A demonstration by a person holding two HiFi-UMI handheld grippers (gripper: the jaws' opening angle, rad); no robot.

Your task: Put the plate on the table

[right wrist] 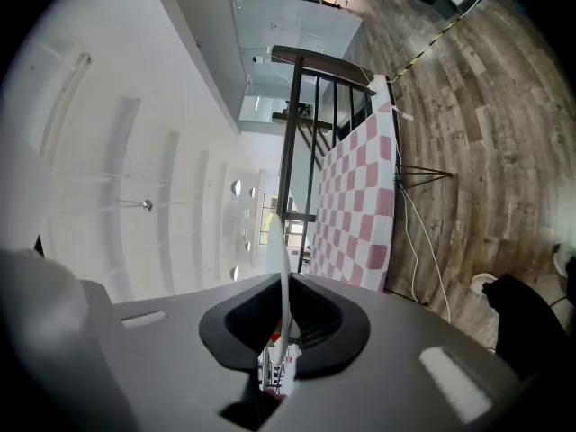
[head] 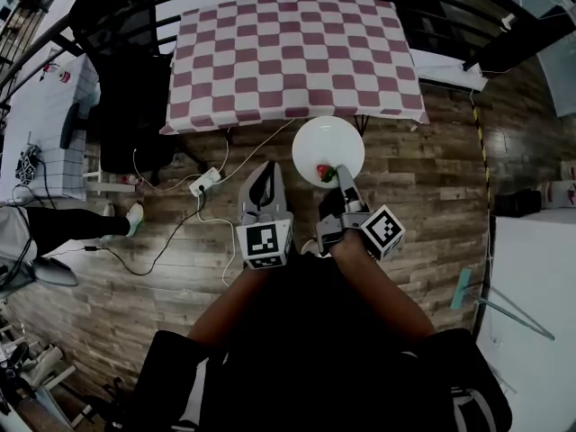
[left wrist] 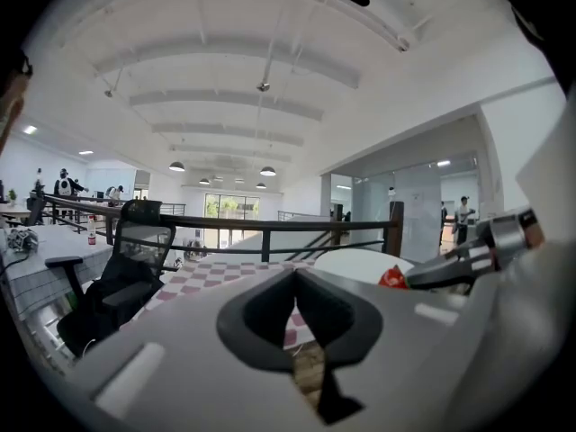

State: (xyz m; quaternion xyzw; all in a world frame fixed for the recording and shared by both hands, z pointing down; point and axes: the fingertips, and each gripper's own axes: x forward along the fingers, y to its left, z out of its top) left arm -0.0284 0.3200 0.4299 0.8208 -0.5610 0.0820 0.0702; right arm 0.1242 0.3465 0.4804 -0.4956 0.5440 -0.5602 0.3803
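The right gripper (head: 332, 175) is clamping its 2 jaws on the near rim of the white plate (head: 328, 142), which is hanging just short of the checkered table (head: 297, 52), while the left gripper (head: 264, 174) is sitting with its jaws closed on nothing.

Open-plan office, upper level. A black railing (left wrist: 270, 226) is edging the wood-plank floor (head: 432, 151). A mesh office chair (head: 126, 70) is sitting beside a white desk (head: 45, 124), and a table (head: 292, 52) under a checked cloth is standing by the rail. A power strip (head: 205, 181) is lying on the floor with its cables trailing. Pendant lamps (left wrist: 267, 171) are hanging from the white ceiling. People (left wrist: 63, 185) are standing at far desks. Glass partitions (left wrist: 414, 196) are lining the right side.
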